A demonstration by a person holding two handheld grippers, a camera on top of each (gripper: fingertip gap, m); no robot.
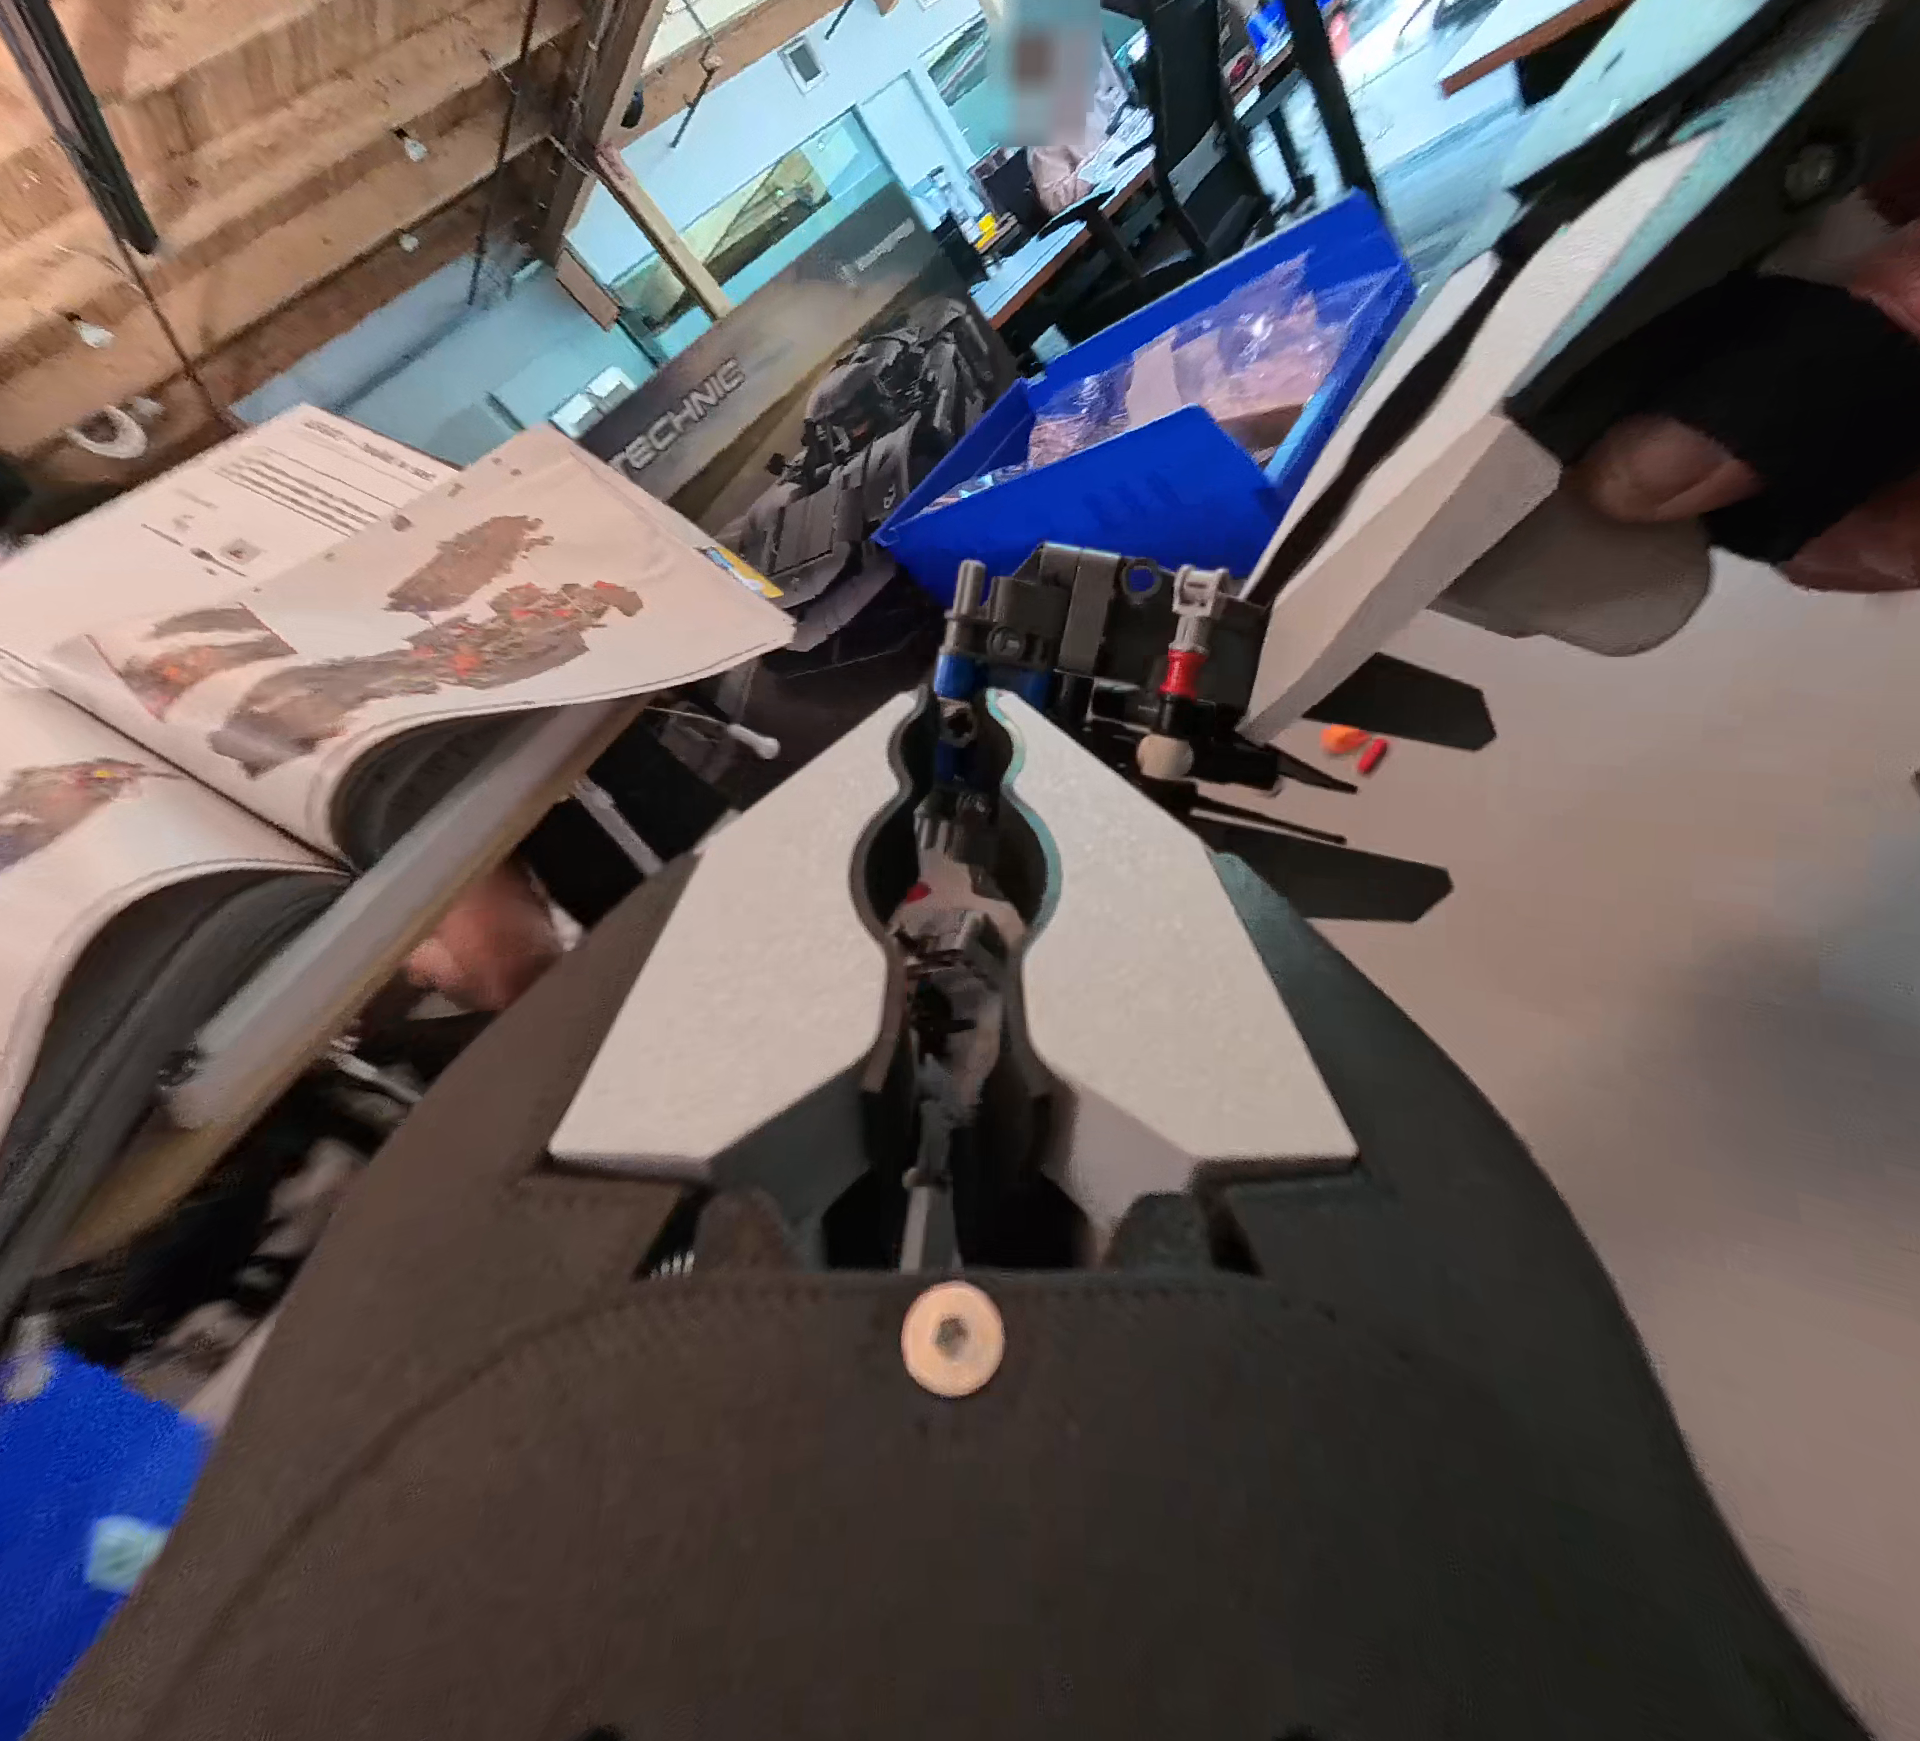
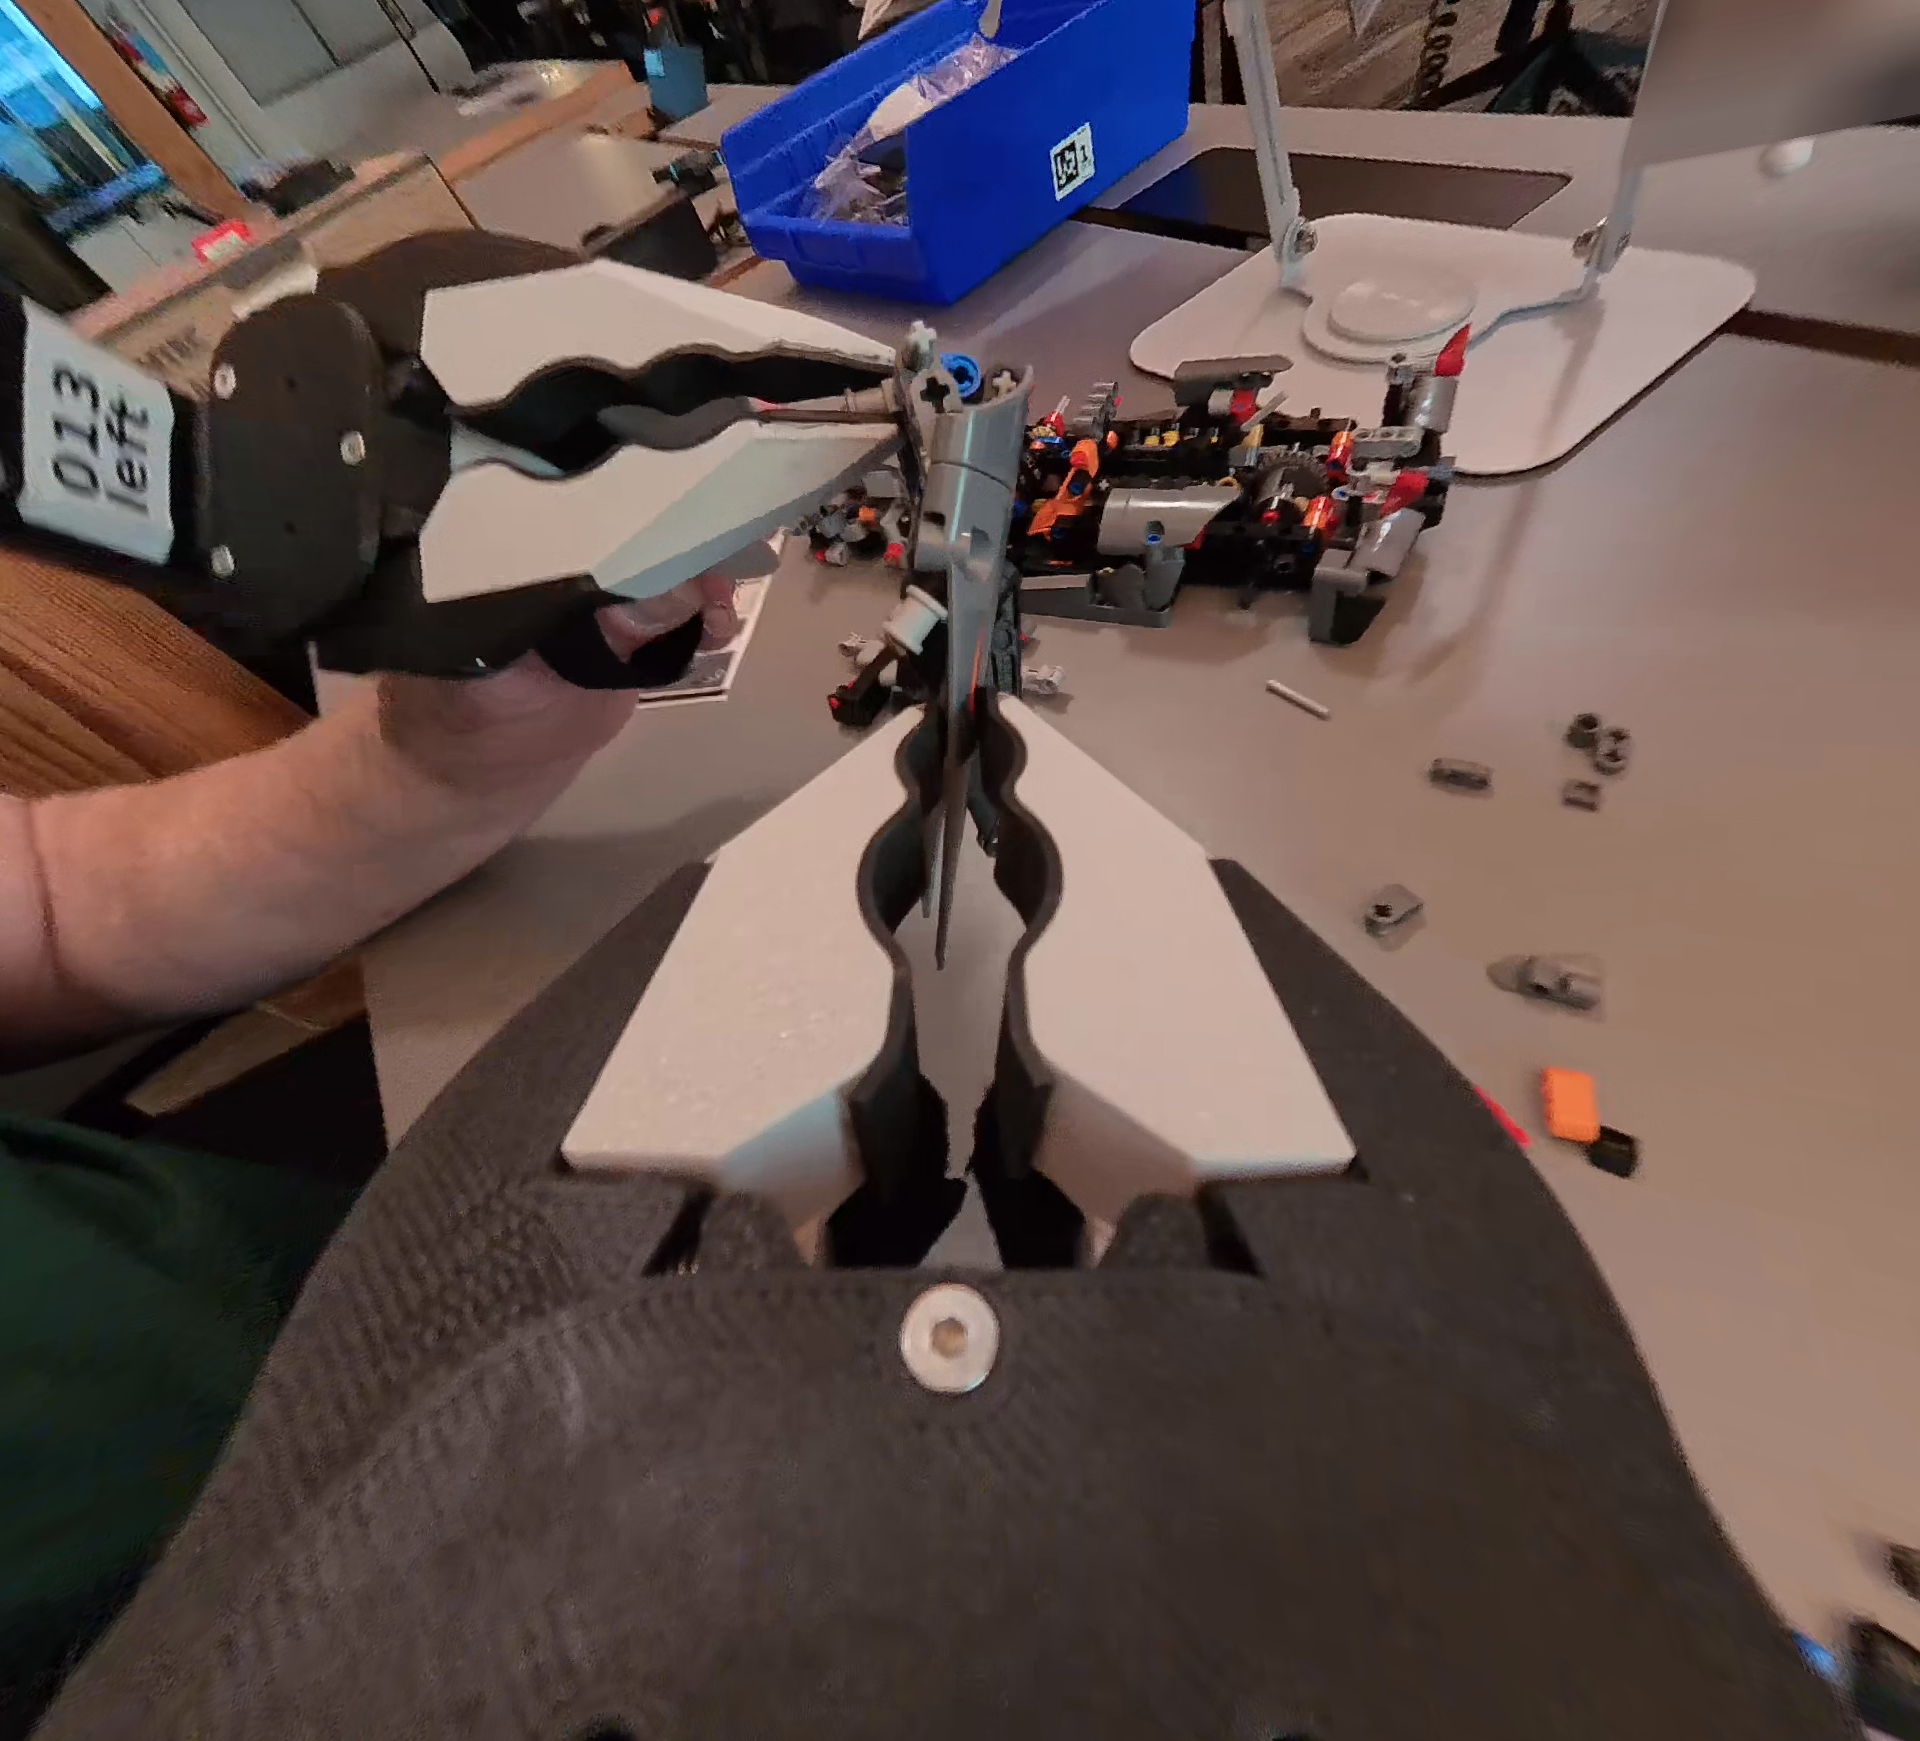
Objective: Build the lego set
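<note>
1. At the left of the right wrist view, the left claw (image 2: 896, 403) is held level by a bare hand (image 2: 520, 715) whose forearm reaches in from the left edge; its tips are clenched on a thin dark axle at the top of a grey lego sub-assembly (image 2: 961, 486).
2. In the middle, the right claw (image 2: 958, 735) points forward and is closed on the lower grey panel of the same sub-assembly, which stands upright above the tabletop (image 2: 1558, 611).
3. In the left wrist view, the left claw (image 1: 961, 704) is seen pinched on the blue-and-black pin end of the sub-assembly (image 1: 1101, 626), with the right claw (image 1: 1257, 652) touching it from the right.
4. Behind the sub-assembly, the partly built lego car chassis (image 2: 1236, 496) lies on the tabletop.
5. Farther back stands a blue bin (image 2: 966, 133).
6. At the right, loose lego pieces (image 2: 1569, 1104) are scattered on the tabletop.
</note>
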